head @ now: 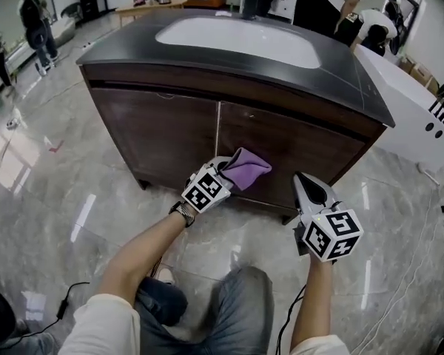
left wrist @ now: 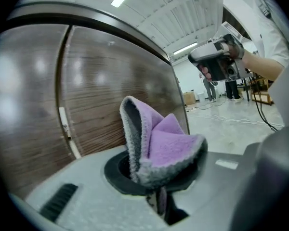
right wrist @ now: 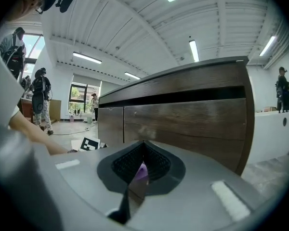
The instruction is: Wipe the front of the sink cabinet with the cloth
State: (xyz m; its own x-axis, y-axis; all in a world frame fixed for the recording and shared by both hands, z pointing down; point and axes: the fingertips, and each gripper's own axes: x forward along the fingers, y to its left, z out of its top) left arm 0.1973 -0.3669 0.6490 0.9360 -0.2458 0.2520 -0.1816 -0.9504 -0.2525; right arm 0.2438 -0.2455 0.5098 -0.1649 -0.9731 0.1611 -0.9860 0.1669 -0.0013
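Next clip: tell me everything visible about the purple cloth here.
The cloth is fleecy, microfibre-like, purple on one face and grey on the back and edges. It is folded into a bunched wad, clamped in the left gripper, standing up out of its shut jaws. It sits low before the sink cabinet's right door; whether it touches the wood is unclear.

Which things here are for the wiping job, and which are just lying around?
For the job:
- purple cloth, clamped in the left gripper
- cabinet front

Just around:
- right gripper, shut, holding nothing
- white tub
- black cable on the floor
- table far behind
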